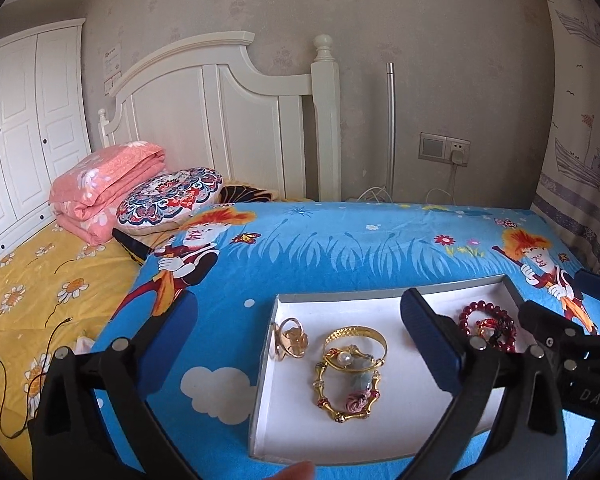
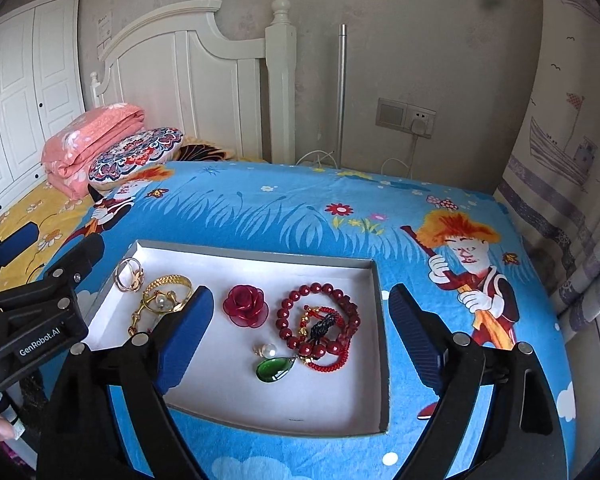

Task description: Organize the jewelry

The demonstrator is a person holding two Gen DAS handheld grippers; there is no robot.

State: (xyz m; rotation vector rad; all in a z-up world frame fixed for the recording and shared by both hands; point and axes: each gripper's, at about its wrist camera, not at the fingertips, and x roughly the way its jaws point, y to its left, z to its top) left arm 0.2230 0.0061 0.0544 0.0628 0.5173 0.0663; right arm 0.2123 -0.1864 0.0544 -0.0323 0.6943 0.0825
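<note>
Item: shallow white tray point(image 2: 260, 408), set on the blue cartoon-print bedcover point(image 2: 300, 208), centre of the right wrist view.

Contents, left part: gold flower ring point(image 1: 290, 338), gold bangle point(image 1: 356, 340) overlapped by an oval gold bracelet with beads point(image 1: 348, 392). Middle: red rose brooch point(image 2: 245, 305), pearl earring point(image 2: 266, 350), green teardrop pendant point(image 2: 275, 369). Right part: dark red bead bracelet point(image 2: 320, 320) tangled with a red cord bracelet point(image 2: 332, 356).

Left tool point(image 1: 300, 344): jaws spread wide, nothing held; the gold pieces are seen between its fingers. Right tool point(image 2: 300, 328): jaws likewise spread, nothing held; rose, pendant and beads are framed between them.

Handling note: every piece appears gathered in the tray. If further sorting is intended, the tangled bracelets are best separated by one strand pinched low while the tray is steadied.

Surroundings: pink folded quilt point(image 1: 104, 184) and patterned cushion point(image 1: 168, 196) at upper left, white headboard point(image 1: 220, 112) behind. Nothing is seen obstructing the tray; the tools crowd each other at its middle.
</note>
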